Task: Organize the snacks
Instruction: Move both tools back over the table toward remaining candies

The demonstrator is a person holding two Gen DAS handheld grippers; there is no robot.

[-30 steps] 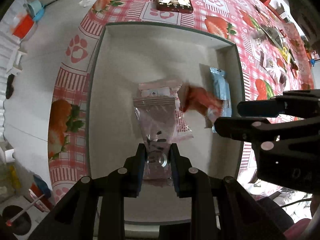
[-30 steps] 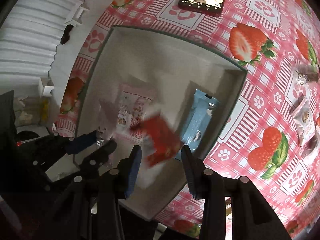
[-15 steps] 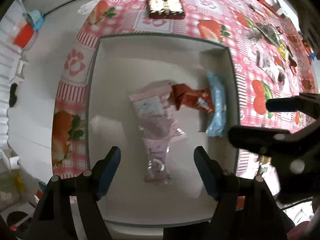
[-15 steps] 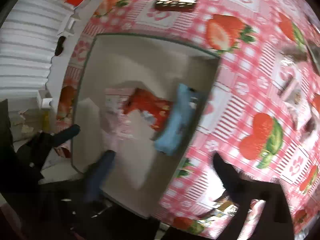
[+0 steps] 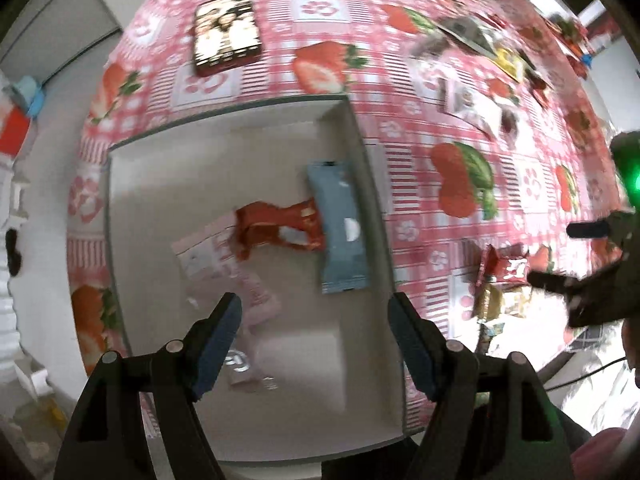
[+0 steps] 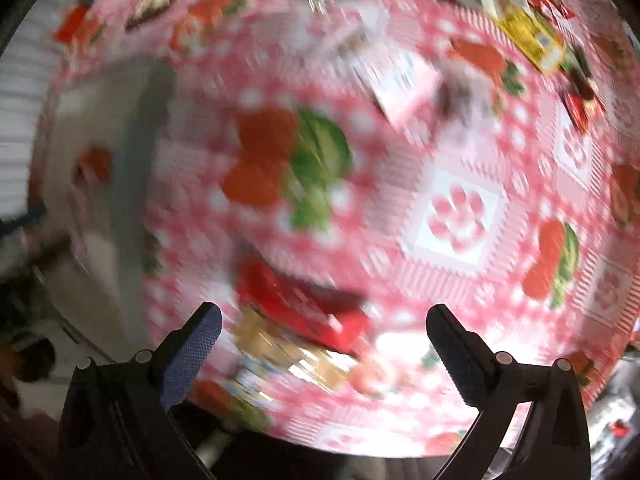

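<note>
A shallow white box (image 5: 224, 136) lies on the strawberry tablecloth. Inside it rest a red snack packet (image 5: 276, 228), a light blue packet (image 5: 340, 224) and pink packets (image 5: 240, 280), one with a clear end. My left gripper (image 5: 316, 324) hangs open above the box's near part, nothing between its fingers. In the blurred right wrist view my right gripper (image 6: 322, 332) stands wide open over the cloth, above a red packet (image 6: 304, 304) and a gold one (image 6: 288, 352). That gripper shows dark at the right edge of the left wrist view.
A phone (image 5: 226, 34) lies on the cloth beyond the box. Several loose snack packets (image 5: 472, 104) are scattered across the far right of the table. More packets (image 5: 500, 280) sit near the table's front edge right of the box. A floor and shelves lie to the left.
Both grippers opened and let their packets drop into the box: the pink one from the left, the red one from the right. The right gripper then swung right, out over the cloth.
</note>
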